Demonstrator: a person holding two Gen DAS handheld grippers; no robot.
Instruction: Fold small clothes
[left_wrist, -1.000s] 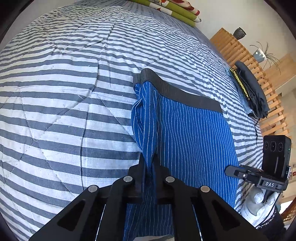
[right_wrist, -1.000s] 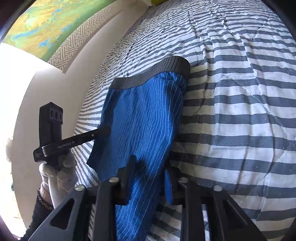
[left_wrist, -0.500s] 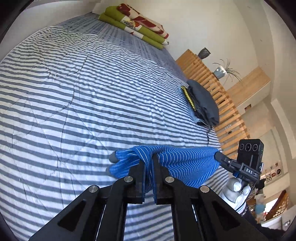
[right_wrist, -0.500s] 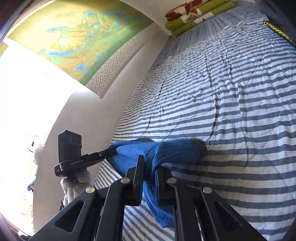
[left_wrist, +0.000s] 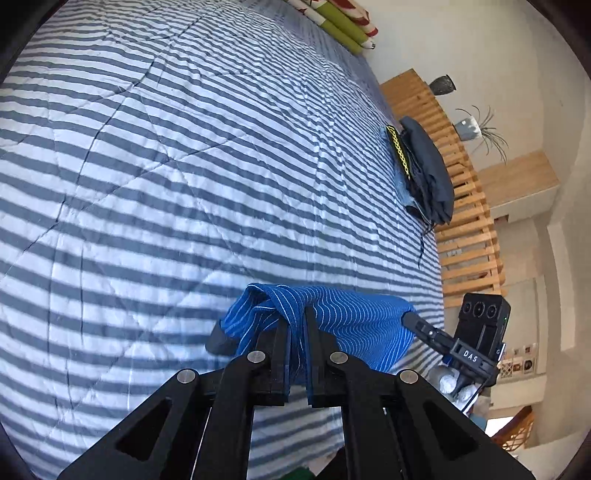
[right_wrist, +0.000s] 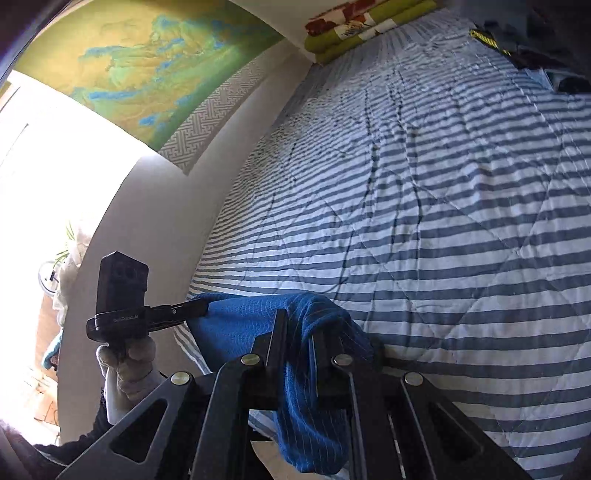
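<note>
While both grippers hold it, the blue striped shorts (left_wrist: 343, 325) hang stretched between them, lifted above the near edge of the bed (left_wrist: 155, 177). The left gripper (left_wrist: 295, 332) has its two fingers (left_wrist: 277, 354) pressed together on a bunched fold of the blue cloth, and the cloth runs down through the narrow gap between them. In the same view the right gripper (left_wrist: 413, 320) comes in from the right side and pinches the other end of the shorts; a gloved hand (left_wrist: 452, 384) holds it from below.

From the right wrist camera, the right gripper (right_wrist: 297, 338) is closed on the cloth too, and a part of the shorts (right_wrist: 240, 325) falls down between and under its fingers (right_wrist: 276, 350). The left gripper (right_wrist: 201, 306) is at the left there, held by a hand in a light glove (right_wrist: 127, 365), and its tip grips the far corner of the cloth.

The bed is covered with a quilt of grey and white stripes. A dark waistband (left_wrist: 219, 339) shows under the left end of the shorts, near the quilt. Far on the right side of the bed lies a pile of dark folded clothes (left_wrist: 428, 177), well apart from the shorts, next to a wooden slatted frame (left_wrist: 469, 221). At the head of the bed are green and red cushions (right_wrist: 354, 26).
</note>
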